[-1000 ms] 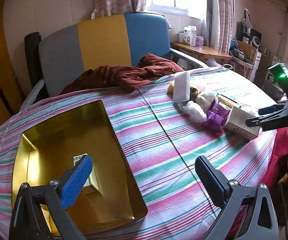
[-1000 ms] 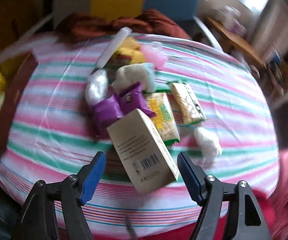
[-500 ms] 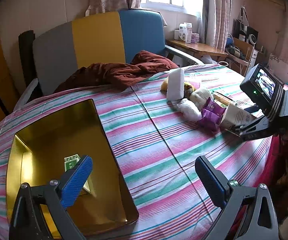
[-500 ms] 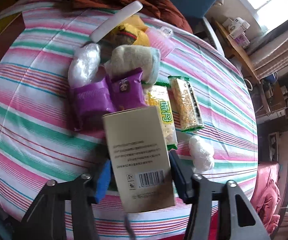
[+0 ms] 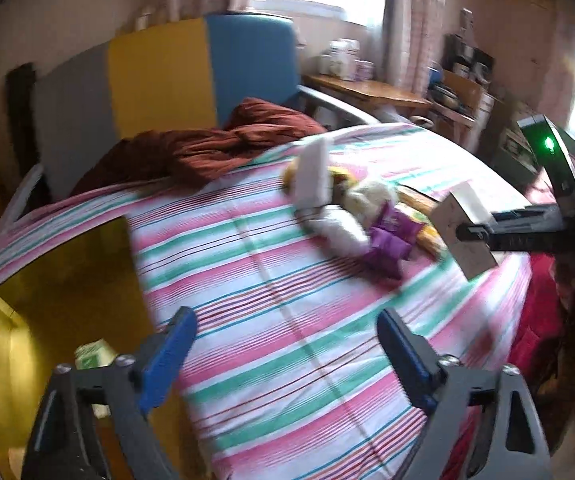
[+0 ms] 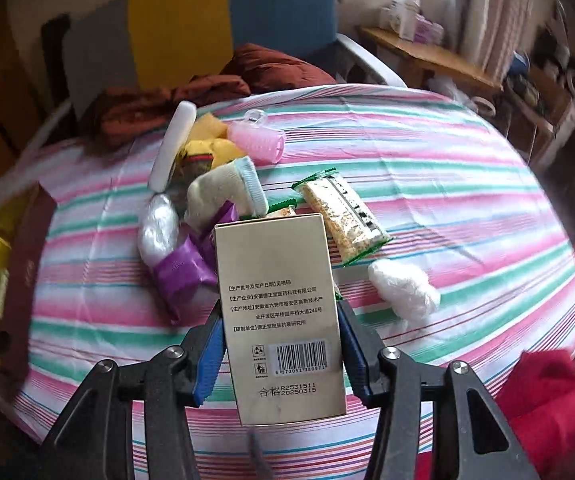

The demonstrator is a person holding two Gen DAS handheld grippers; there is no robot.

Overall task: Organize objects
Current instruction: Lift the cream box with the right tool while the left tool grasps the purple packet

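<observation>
My right gripper [image 6: 279, 354] is shut on a beige cardboard box [image 6: 279, 312] with a barcode and holds it above the striped tablecloth; in the left wrist view the box [image 5: 463, 236] hangs at the right. Behind it lies a pile: purple packets [image 6: 183, 276], a white sock [image 6: 223, 192], a snack packet [image 6: 343, 216], a pink roller [image 6: 257, 142] and a white bar [image 6: 173, 146]. My left gripper [image 5: 285, 320] hovers over the cloth beside a gold tray [image 5: 47, 280] with its jaws closing on nothing. A small green box [image 5: 91, 354] lies in the tray.
A maroon cloth [image 5: 215, 148] lies at the table's far edge before a grey, yellow and blue chair [image 5: 159, 72]. A wooden side table [image 5: 367, 88] stands at the back right. White plastic wads [image 6: 403, 290] lie near the pile. Red fabric [image 6: 543, 400] hangs at the near right.
My right gripper closed on the beige box, lifted it off the cloth and rolled it upright. My left gripper shifted right, away from the tray, and its jaws narrowed.
</observation>
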